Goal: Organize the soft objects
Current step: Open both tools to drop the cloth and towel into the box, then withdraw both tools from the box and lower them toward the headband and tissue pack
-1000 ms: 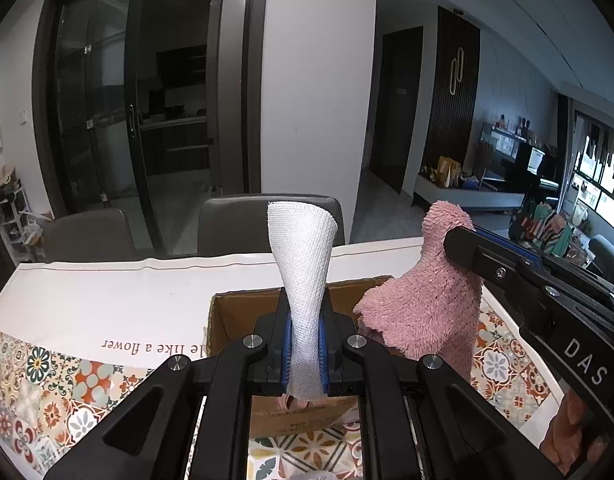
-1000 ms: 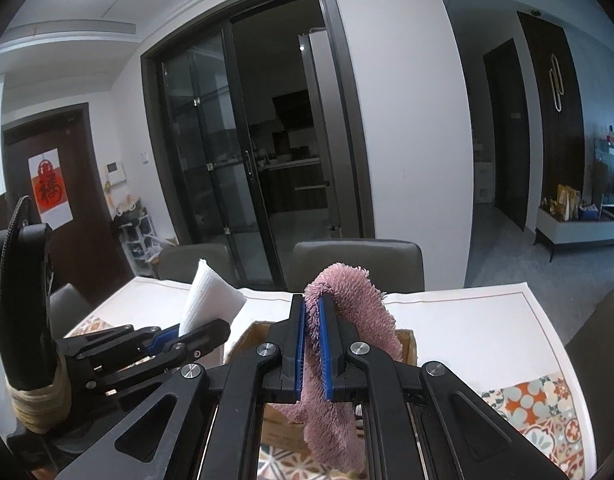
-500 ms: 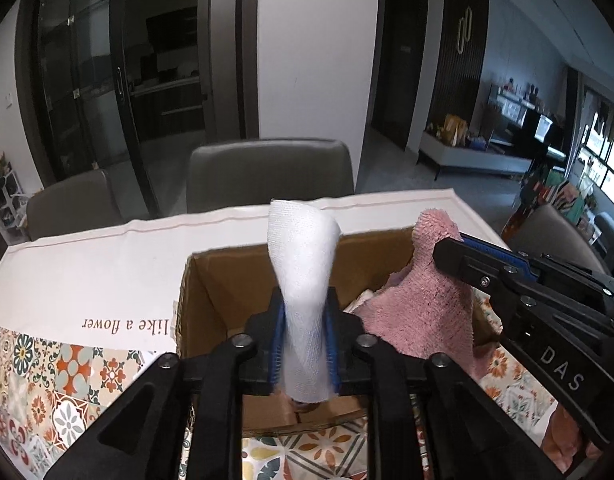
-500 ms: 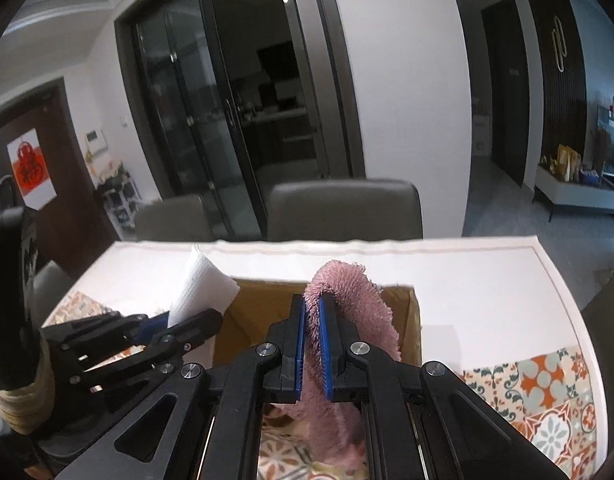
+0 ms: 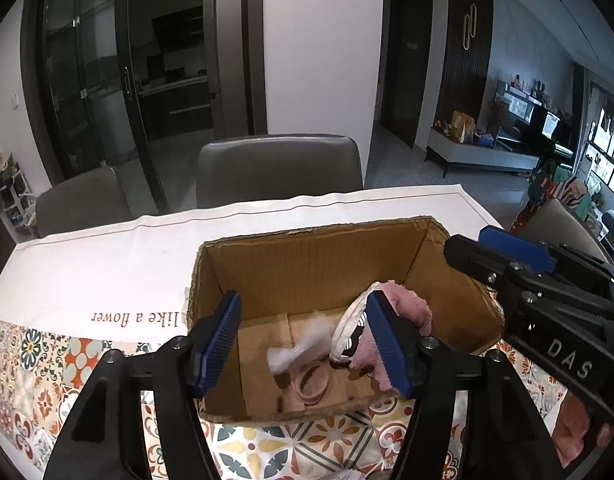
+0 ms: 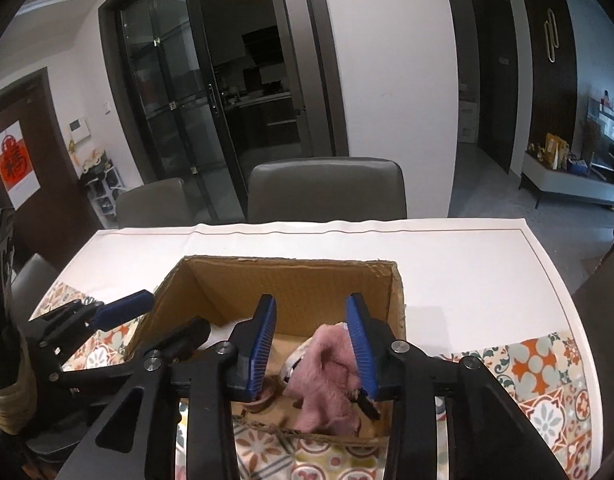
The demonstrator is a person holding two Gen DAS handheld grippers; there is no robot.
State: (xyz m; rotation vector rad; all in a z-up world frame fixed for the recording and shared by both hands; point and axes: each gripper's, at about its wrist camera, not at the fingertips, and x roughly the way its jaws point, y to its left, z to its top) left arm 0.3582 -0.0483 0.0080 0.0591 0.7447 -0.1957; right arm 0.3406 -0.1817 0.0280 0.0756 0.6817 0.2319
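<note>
1. Pink cloth (image 6: 327, 376) lies crumpled in the right half of the box (image 5: 315, 264), draped partly over a black-and-white item (image 5: 347, 334).
2. White cloth (image 5: 297, 350) lies on the box floor, left of the pink cloth, just above a pink ring (image 5: 311, 384).
3. Left hand-held gripper (image 5: 307, 344) hangs above the box with jaws wide apart, gripping nothing.
4. Right hand-held gripper (image 6: 313, 346) is likewise spread and empty, with the pink cloth below and between its jaws.
5. Both cloths lie forward and below the jaws; the left is nearer the white cloth, the right nearer the pink.
6. No other soft objects show on the table (image 6: 467, 264), so any next pick lies out of view.
</note>
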